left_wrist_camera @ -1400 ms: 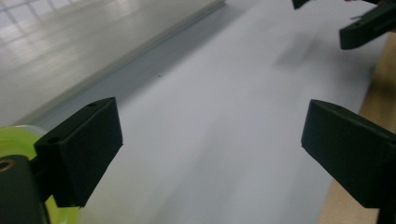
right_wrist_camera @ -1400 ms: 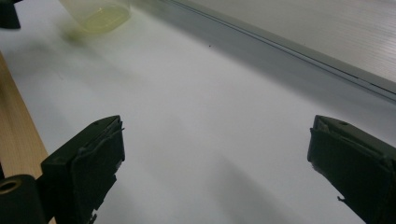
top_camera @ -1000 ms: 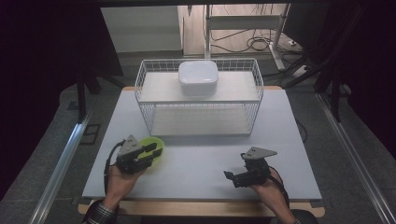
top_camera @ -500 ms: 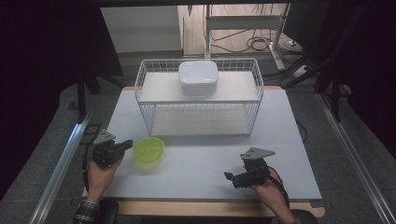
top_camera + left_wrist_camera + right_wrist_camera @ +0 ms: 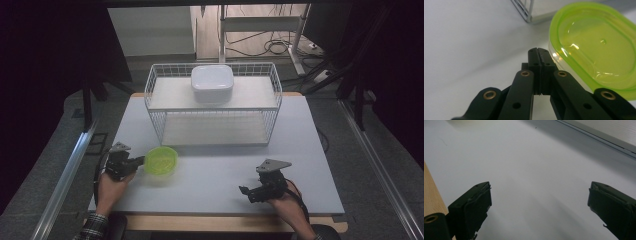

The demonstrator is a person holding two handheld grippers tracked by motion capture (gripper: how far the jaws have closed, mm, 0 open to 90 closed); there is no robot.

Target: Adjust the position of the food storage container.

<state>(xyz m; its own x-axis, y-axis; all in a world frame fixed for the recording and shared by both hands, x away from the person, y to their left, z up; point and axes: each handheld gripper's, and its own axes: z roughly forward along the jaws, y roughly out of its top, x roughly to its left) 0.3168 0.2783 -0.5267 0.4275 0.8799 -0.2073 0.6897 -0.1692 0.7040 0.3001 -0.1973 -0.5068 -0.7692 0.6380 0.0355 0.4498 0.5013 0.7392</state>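
One green lidded container (image 5: 161, 160) sits on the table (image 5: 210, 175), near its left front. One white container (image 5: 212, 83) rests on top of one white wire rack (image 5: 213, 107), which has two shelves, an upper and a lower. There are two grippers, one left gripper (image 5: 139, 161) and one right gripper (image 5: 245, 192), each held by one hand (two hands in all). One table carries all of it.

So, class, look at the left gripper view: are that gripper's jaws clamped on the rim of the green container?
No: the left gripper has its jaws pressed shut on each other with nothing between them, beside the green container.
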